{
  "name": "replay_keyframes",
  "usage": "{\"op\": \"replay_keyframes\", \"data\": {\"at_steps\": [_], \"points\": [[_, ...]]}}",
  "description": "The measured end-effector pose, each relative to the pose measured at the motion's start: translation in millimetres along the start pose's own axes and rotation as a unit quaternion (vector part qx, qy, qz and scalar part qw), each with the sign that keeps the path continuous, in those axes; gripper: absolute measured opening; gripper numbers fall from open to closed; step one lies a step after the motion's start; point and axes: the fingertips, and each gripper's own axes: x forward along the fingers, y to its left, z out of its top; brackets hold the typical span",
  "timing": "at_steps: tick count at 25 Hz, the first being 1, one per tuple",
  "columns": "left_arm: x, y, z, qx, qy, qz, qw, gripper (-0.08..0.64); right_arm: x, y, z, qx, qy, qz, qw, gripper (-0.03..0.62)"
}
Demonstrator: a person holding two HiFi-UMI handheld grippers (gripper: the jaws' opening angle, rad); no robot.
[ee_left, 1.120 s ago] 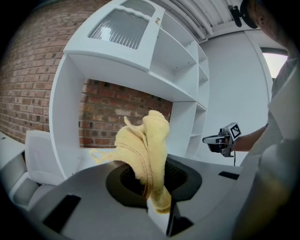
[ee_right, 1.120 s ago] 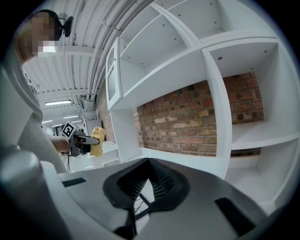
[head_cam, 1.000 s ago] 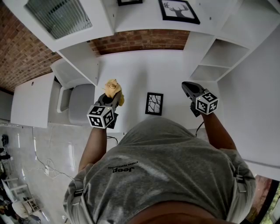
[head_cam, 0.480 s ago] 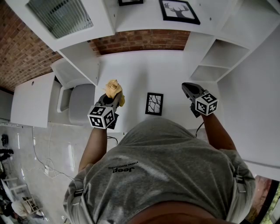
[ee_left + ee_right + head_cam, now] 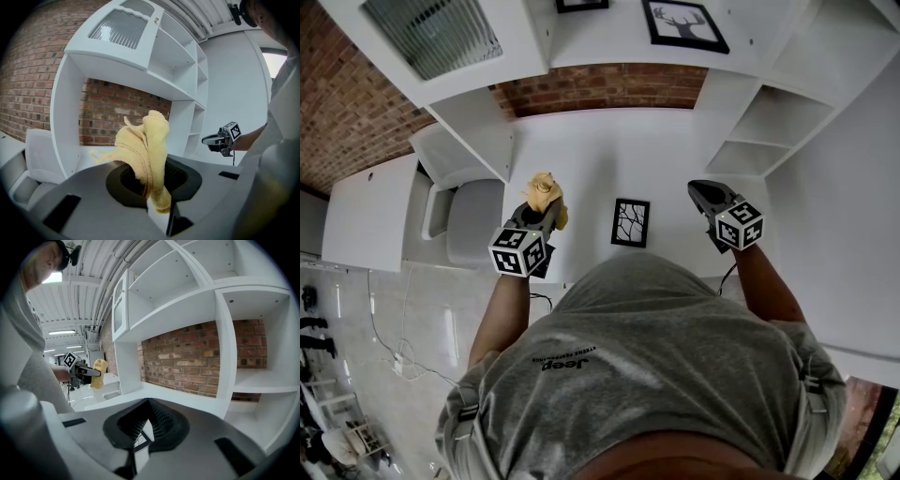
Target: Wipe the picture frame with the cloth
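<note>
A small black picture frame (image 5: 630,222) with a branch drawing lies flat on the white desk (image 5: 609,155), close to its front edge. My left gripper (image 5: 536,208) hovers left of the frame, shut on a bunched yellow cloth (image 5: 545,190). In the left gripper view the cloth (image 5: 146,143) rises out of the jaws and hides the frame. My right gripper (image 5: 705,194) hangs to the right of the frame, its jaws together and holding nothing. A corner of the frame (image 5: 140,440) shows below them in the right gripper view.
White cubby shelves (image 5: 759,127) flank the desk on the right, and a white cabinet (image 5: 469,131) stands on the left. A brick wall (image 5: 600,86) closes the back. A framed deer print (image 5: 682,22) stands on the top shelf. A grey seat (image 5: 473,220) sits left of the desk.
The right gripper has edged slightly to the left. The left gripper, the cloth and the frame are where they were.
</note>
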Motion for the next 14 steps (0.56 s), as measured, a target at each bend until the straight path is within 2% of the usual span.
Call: {"op": "replay_keyframes", "data": {"at_steps": [14], "points": [[-6.5, -3.5, -4.5, -0.001, 0.003, 0.0, 1.0, 0.081, -2.1, 9.8, -1.8, -0.008, 0.006, 0.009, 1.0, 0.015]]}}
